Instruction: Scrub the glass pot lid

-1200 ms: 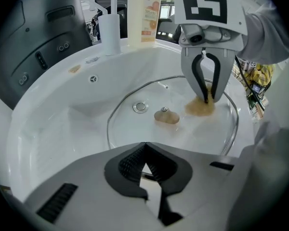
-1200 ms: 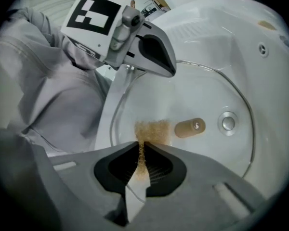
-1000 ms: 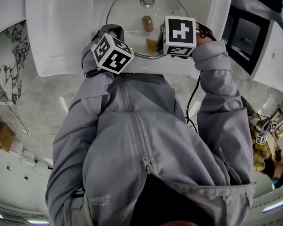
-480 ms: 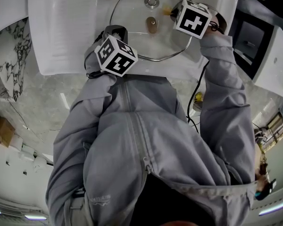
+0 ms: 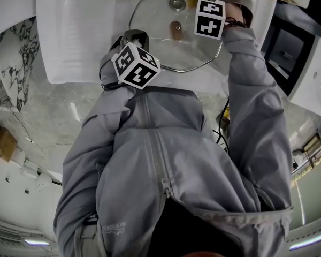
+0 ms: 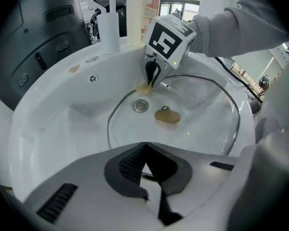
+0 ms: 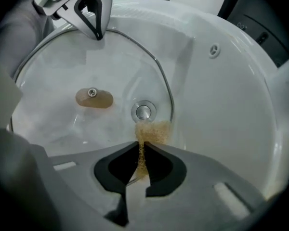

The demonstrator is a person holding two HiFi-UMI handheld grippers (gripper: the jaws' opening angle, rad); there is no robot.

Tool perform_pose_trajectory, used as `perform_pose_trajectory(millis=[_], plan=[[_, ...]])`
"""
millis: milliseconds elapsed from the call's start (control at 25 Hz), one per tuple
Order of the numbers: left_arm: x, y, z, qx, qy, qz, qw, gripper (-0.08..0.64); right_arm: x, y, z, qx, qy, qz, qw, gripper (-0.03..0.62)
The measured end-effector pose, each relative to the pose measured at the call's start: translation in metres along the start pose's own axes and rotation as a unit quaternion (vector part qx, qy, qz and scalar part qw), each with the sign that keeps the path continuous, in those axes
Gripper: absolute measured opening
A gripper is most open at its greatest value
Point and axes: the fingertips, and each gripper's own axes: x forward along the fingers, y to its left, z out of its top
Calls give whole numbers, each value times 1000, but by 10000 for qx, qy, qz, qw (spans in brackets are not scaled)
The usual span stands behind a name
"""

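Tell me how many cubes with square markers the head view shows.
2. One cube sits on the left gripper, at the glass lid's near rim. The other cube sits on the right gripper, over the lid's far side. None seems hidden.

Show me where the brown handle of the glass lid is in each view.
Head view: the brown handle is near the top, slightly right of centre, just below the drain.
Left gripper view: near the centre, to the right of the drain.
Right gripper view: left of centre, to the left of the drain.
Shared landmark: the round metal drain.
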Motion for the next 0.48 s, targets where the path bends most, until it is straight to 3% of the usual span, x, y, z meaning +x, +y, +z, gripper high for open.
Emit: perform_pose_trajectory(millis=[480], plan=[[0,1,0,-20,19,139,9999,6,1,17,-10,223,166,340,9990,29]])
